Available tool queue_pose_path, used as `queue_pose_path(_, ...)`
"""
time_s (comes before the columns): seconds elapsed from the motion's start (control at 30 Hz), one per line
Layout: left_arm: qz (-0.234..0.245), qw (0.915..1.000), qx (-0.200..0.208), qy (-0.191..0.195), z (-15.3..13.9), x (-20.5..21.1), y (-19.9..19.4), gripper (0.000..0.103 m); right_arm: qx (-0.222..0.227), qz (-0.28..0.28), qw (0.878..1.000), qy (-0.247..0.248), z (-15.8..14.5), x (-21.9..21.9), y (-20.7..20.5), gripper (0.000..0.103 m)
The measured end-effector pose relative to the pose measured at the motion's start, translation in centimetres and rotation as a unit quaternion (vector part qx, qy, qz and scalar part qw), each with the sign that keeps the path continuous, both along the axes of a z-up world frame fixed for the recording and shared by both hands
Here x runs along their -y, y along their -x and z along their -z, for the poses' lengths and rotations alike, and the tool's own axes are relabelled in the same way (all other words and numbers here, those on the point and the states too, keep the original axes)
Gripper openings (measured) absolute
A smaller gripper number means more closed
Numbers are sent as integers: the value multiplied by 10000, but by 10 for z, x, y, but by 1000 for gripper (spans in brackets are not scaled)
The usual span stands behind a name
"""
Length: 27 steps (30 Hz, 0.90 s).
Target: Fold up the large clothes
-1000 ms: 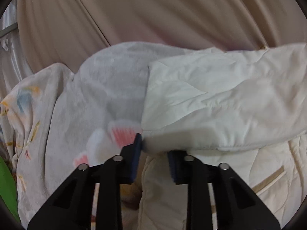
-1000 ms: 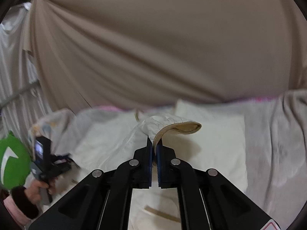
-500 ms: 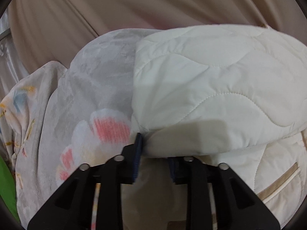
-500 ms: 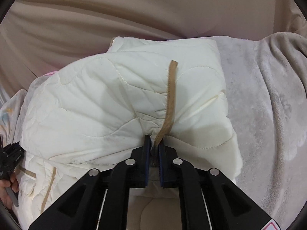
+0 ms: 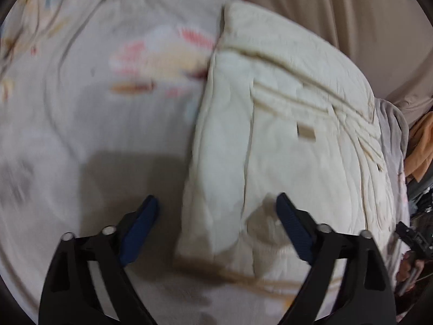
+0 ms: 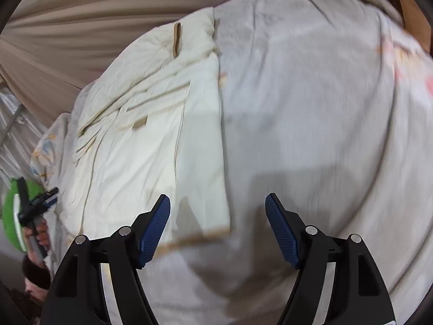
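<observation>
Your cream quilted jacket [image 5: 292, 124] lay folded flat on the grey blanket [image 5: 81, 124], tan trim along its near hem, a tan tab and creases up top; pics were blurry. Your left gripper [image 5: 216, 227] was spread wide w/ nothing in it, straddling the jacket's left edge. Right gripper [image 6: 217, 227] was likewise spread, empty, over the right edge.
</observation>
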<state>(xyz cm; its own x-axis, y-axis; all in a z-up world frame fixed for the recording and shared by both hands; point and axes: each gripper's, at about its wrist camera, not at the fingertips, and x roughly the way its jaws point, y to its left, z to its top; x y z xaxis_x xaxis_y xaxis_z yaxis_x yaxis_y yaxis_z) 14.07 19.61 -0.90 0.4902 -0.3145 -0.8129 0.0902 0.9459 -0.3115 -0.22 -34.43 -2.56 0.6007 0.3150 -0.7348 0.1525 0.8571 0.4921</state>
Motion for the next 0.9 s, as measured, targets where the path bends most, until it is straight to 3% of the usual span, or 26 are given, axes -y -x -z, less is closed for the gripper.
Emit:
queue_pose_path(0.07, 23, 9993, 261, -271, -3, 10, 12, 58, 199, 111, 9997, 127, 2, -7, -1, 69)
queue_pose_path(0.1, 142, 9994, 240, -217, -6, 15, 15, 37, 212, 68, 9994, 252, 2, -9, -2, 43)
queue_pose_path(0.13, 120, 9995, 224, -164, -10, 17, 18, 21, 163, -49, 9996, 246, 1, -16, -6, 9)
queue_pose_path(0.23, 98, 9975, 545, -433, -34, 19, 38, 9, 488, 39, 9977, 465, -24, -32, 12, 6)
queue_pose_path(0.33, 260, 9966, 710, -339, -54, 8, 69, 8, 1015, 2, 9933, 548, -58, -40, 50, 5)
queue_pose_path(0.43, 502, 9957, 667, -404, -61, -3, 114, 8, 1170, -59, 9913, 593, -77, -43, 100, 5)
queue_pose_path(0.57, 757, 9952, 363, -494, -43, -13, 180, 9, 733, -89, 9950, 677, -63, -45, 171, 5)
queue_pose_path(0.67, 672, 9968, 132, -410, -17, -26, 214, 13, 84, -120, 9979, 631, -25, -48, 205, 6)
queue_pose_path(0.73, 576, 9970, 232, -469, -10, -31, 226, 18, -315, -178, 9973, 638, 1, -50, 214, 7)
queue_pose_path(0.87, 492, 9965, 576, -363, -28, -34, 235, 22, -259, -140, 9985, 470, -3, -42, 218, 14)
queue_pose_path(0.9, 470, 9958, 708, -344, -37, -36, 236, 29, -183, -86, 9982, 566, -12, -40, 219, 18)
